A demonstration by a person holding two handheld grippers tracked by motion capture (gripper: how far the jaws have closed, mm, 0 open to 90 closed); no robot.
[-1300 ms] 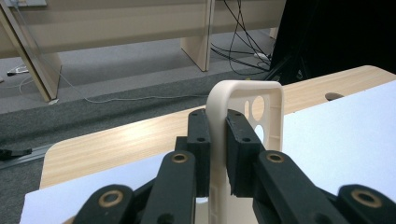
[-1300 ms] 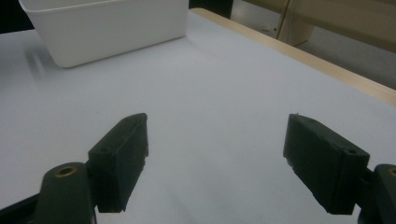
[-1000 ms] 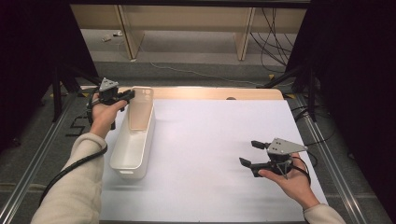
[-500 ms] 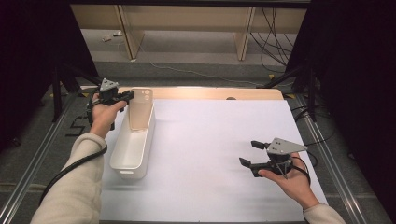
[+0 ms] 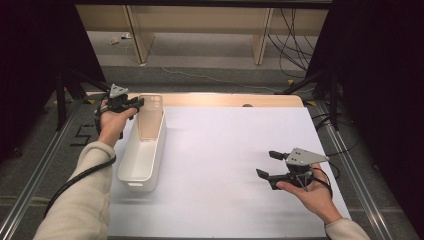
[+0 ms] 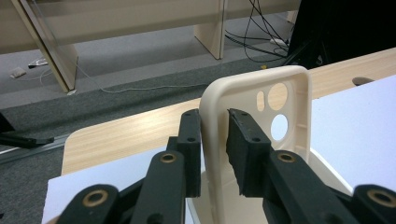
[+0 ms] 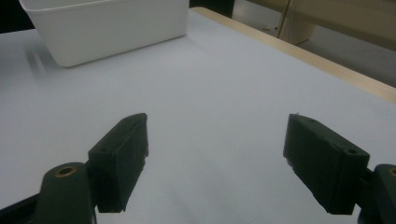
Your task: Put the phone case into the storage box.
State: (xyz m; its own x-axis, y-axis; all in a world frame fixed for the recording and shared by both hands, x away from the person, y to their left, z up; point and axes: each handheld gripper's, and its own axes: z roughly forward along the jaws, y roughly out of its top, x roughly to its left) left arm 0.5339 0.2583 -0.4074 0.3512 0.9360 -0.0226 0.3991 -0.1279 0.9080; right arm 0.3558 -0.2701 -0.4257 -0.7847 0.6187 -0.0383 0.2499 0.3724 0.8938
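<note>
Here, at the far left of the high view, the left gripper (image 5: 131, 104) sits at the far end of a white bin (image 5: 142, 152), held in the person's left hand (image 5: 111, 122), whose cream sleeve (image 5: 75, 200) runs down to the bottom edge. A cream phone case (image 5: 150, 116) stands upright in that far end of the bin, leaning at its end wall, and the jaws reach in from the left to straddle the case's near side edge. In the left gripper view the case (image 6: 261, 121) rises between the two black jaws with its camera cut-outs toward the upper right; the left-hand jaw lies against the outer face of the case's rim, while the right-hand jaw stands just off its inner face with a thin gap showing. These jaws have just been opening, so the case is between them but no longer pinched. The bin lies lengthwise on the white sheet (image 5: 235, 160) that covers the bench (image 5: 225, 99), along the sheet's left edge. Moving right across the bare sheet, the right gripper (image 5: 267, 164) hovers low near the right edge, held from below in the person's right hand (image 5: 310, 192), well apart from the bin and the case. Its jaws are spread wide with nothing between them, and they point left across the sheet. In the right gripper view the two jaws stand far apart over plain white sheet, with the bin (image 7: 105, 25) across the top left and the bench's wooden edge (image 7: 299, 49) running along the upper right.
</note>
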